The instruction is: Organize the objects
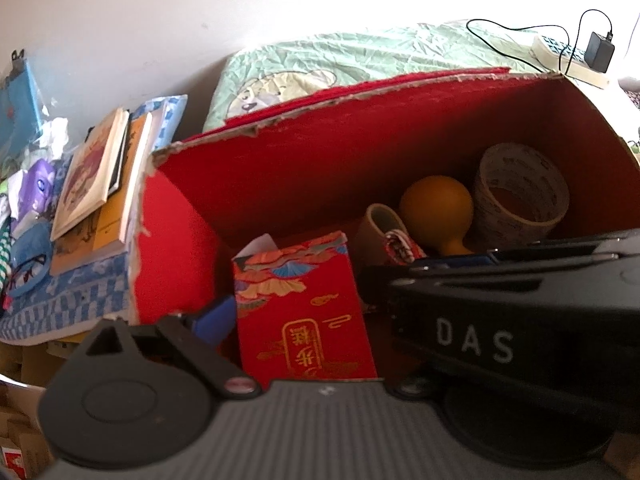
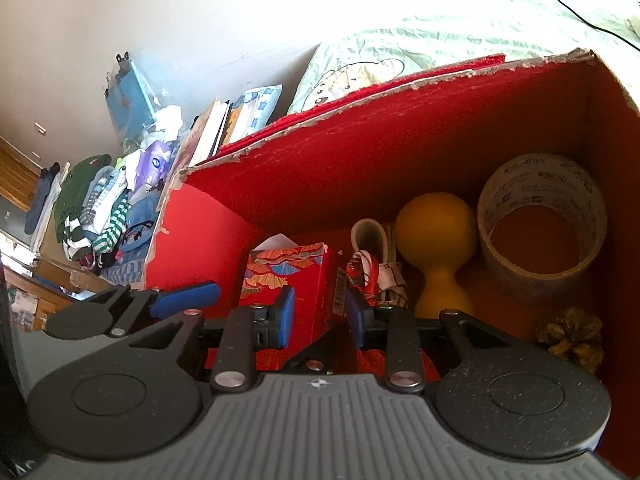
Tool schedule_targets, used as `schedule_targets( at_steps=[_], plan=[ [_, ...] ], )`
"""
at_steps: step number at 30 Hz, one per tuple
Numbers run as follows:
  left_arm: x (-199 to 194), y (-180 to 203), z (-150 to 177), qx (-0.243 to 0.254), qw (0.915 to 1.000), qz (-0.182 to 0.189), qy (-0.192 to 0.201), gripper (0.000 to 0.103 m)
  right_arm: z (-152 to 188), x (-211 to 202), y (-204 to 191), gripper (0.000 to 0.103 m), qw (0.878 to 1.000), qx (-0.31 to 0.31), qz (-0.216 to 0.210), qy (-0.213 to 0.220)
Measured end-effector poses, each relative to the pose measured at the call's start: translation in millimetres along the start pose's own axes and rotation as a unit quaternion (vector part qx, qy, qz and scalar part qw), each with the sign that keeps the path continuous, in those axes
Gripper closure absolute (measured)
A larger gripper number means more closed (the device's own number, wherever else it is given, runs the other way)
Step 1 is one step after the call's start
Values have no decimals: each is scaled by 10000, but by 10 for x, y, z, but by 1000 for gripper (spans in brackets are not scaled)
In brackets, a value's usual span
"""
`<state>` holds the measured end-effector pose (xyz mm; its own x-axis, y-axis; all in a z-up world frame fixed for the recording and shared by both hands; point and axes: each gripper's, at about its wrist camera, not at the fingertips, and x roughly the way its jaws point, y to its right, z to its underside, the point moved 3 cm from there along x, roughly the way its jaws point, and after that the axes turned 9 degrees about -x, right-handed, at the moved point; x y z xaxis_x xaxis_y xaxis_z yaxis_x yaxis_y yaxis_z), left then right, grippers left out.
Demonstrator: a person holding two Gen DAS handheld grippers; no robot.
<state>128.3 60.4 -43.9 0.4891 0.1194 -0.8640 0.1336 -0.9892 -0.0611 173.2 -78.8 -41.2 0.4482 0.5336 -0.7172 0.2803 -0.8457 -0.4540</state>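
White capital letters "DAS" stand on the black arm of the right gripper (image 1: 480, 336), seen in the left wrist view. The red tissue box (image 1: 304, 312) carries gold Chinese characters in a gold-framed panel, appearing upside down; they cannot be read with certainty. The tape roll (image 2: 544, 224) bears rows of small dark print around its rim, too small to read.

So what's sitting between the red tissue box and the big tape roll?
A yellow rubber bulb, and nearer the tissue box a small white tape roll and a red-and-white wrapped bundle. The right wrist view shows it best; the big tape roll stands beyond.
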Motion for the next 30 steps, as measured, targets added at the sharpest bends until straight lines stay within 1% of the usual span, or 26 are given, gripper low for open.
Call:
schedule_targets(
  at_steps=[6, 30],
  plan=[
    [31, 42, 22, 82, 9999, -53, 29, 2, -8, 2, 15, 72, 10000, 77, -17, -4],
    [30, 28, 22, 83, 9999, -95, 79, 2, 8, -27, 46, 73, 9994, 297, 88, 118]
  ],
)
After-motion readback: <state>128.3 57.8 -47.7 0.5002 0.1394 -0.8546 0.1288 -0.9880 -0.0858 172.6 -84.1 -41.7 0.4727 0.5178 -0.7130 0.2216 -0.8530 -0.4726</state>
